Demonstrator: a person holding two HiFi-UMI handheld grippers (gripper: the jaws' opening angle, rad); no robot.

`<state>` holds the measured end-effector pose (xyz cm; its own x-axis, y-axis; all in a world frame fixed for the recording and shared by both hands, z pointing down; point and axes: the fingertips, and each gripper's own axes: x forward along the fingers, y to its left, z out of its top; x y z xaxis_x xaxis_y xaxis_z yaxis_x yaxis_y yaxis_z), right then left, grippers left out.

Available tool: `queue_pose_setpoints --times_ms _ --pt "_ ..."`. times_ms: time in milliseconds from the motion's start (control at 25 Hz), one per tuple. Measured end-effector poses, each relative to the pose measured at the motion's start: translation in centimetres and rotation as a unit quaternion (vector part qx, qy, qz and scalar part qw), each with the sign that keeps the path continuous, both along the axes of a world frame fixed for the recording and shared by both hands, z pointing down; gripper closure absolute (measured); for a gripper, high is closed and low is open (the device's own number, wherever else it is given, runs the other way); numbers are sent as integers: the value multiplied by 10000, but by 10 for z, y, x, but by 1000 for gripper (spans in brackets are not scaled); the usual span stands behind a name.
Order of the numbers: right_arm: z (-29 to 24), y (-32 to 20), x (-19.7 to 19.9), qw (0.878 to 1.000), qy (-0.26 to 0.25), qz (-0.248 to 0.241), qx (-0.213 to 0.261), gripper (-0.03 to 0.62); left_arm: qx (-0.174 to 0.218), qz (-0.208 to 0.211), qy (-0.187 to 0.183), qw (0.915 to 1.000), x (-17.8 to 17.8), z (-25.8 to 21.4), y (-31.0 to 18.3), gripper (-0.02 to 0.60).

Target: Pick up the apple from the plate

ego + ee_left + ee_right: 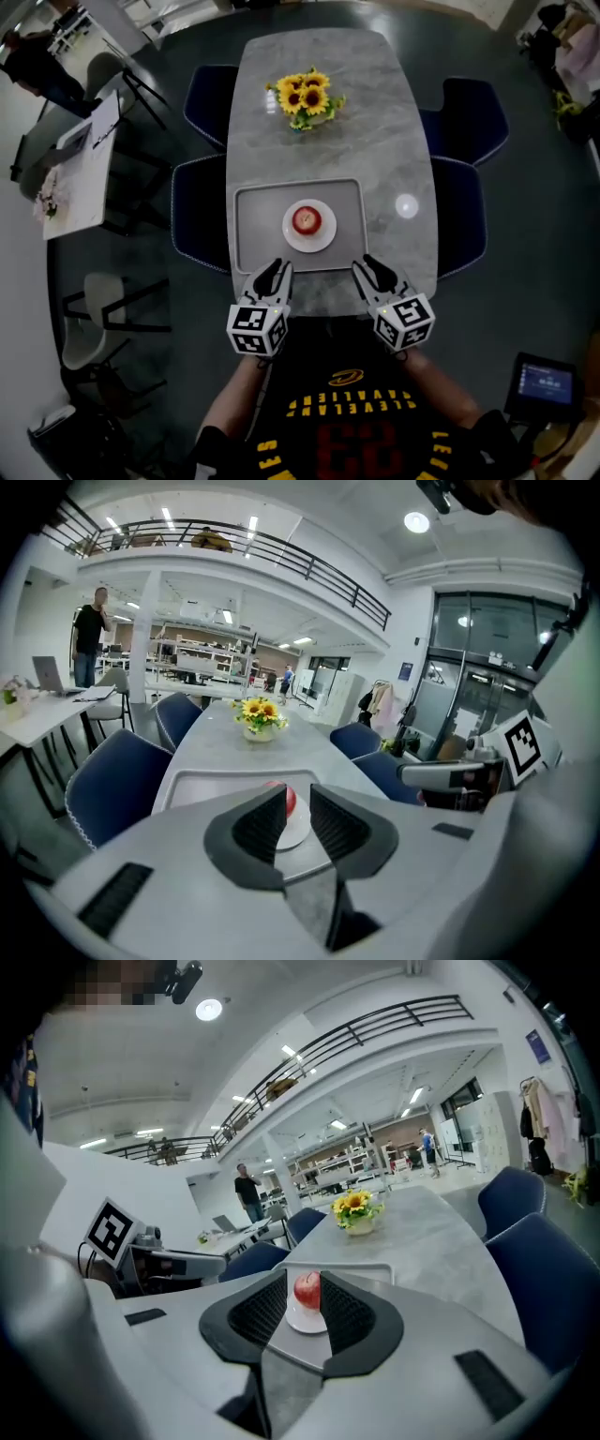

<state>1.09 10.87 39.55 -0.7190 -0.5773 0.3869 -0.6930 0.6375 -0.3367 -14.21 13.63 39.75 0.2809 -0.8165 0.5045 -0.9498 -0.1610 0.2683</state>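
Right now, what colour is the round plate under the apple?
White; the small round plate shows best in the head view.

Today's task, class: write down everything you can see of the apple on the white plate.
The apple is red, round and smooth-skinned, with a paler spot at its top, and whole as far as it shows. It stands upright at the middle of a small white plate, which lies in a grey tray on the marble-look table. Only the plate touches it. The left gripper and right gripper are apart from it, by the tray's near edge, both open.
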Motion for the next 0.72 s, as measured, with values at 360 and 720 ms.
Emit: queue_pose_setpoints --times_ms 360,720 --pt "66 -47 -21 9962 198 -249 -814 500 -902 -154 76 9958 -26 73 -40 515" --pt "120 -68 -40 9846 470 -36 -1684 500 -1661 36 435 9851 -40 128 -60 515"
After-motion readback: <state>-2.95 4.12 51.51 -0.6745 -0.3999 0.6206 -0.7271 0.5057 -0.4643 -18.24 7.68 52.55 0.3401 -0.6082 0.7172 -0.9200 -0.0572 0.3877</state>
